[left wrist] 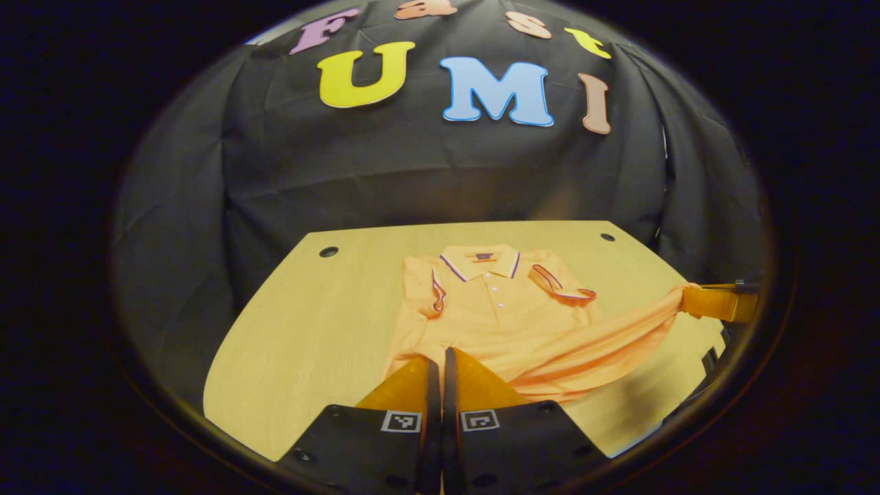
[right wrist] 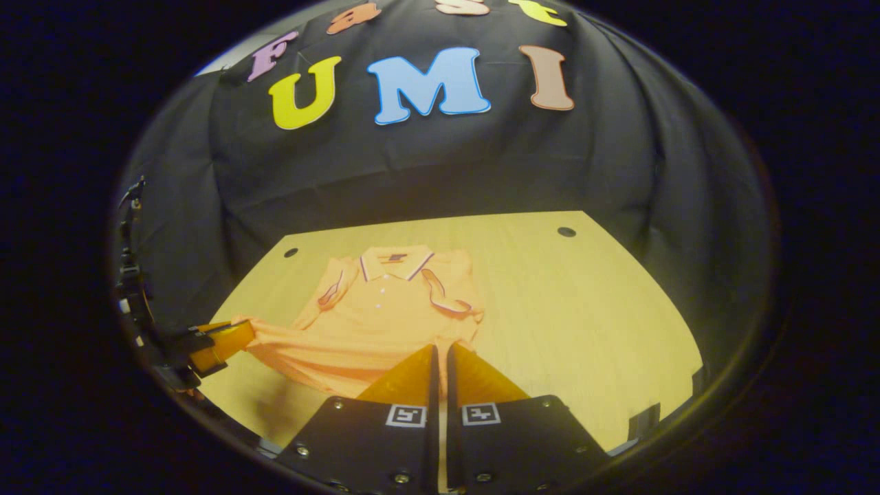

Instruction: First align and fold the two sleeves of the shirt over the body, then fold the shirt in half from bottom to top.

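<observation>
wooden table [left wrist: 323, 323] holds orange shirt [left wrist: 495, 309]; left tool [left wrist: 440, 357] and right tool [right wrist: 440, 354] each clamped on its hem.

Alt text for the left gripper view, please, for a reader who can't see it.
An orange polo shirt lies on a wooden table, both sleeves folded over its body. The left gripper, fingers together, pinches the shirt's hem near the camera, while the right gripper lifts the hem's other corner off the table at far right.

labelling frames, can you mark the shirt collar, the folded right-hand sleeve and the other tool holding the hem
shirt collar [left wrist: 481, 261], left gripper view, on the collar's front.
folded sleeve [left wrist: 560, 283], left gripper view, mid-sleeve over the body.
right tool [left wrist: 715, 302], left gripper view, at its fingertips pinching the hem.
</observation>
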The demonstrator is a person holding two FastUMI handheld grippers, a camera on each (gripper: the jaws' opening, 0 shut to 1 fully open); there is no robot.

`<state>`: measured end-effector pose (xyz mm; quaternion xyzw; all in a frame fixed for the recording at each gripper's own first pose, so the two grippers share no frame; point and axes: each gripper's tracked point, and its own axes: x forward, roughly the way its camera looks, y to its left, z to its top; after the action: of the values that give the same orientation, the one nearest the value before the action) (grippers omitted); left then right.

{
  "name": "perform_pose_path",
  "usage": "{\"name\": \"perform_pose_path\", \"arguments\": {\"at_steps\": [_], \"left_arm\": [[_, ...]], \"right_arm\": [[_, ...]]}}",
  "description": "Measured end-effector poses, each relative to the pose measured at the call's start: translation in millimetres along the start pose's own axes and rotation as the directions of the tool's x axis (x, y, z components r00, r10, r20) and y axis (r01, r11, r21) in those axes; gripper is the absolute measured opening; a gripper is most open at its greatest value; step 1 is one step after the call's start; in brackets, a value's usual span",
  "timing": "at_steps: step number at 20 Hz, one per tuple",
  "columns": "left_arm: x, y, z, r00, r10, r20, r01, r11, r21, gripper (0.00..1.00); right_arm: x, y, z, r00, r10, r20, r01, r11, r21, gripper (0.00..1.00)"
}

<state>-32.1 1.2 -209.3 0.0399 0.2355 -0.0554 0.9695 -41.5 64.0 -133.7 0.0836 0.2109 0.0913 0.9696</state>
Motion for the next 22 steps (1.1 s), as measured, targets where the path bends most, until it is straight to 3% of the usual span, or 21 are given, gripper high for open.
{"name": "perform_pose_path", "arguments": {"at_steps": [13,22], "left_arm": [[107,1,79,0.998,-0.050,0.027,0.049,0.999,0.015,0.07],[183,10,110,0.998,-0.058,0.032,0.058,0.998,0.022,0.06]], "right_arm": [[96,-8,71,0.998,-0.062,0.002,0.062,0.998,-0.031,0.05],[167,-8,104,0.996,-0.095,-0.004,0.094,0.995,-0.028,0.05]]}}
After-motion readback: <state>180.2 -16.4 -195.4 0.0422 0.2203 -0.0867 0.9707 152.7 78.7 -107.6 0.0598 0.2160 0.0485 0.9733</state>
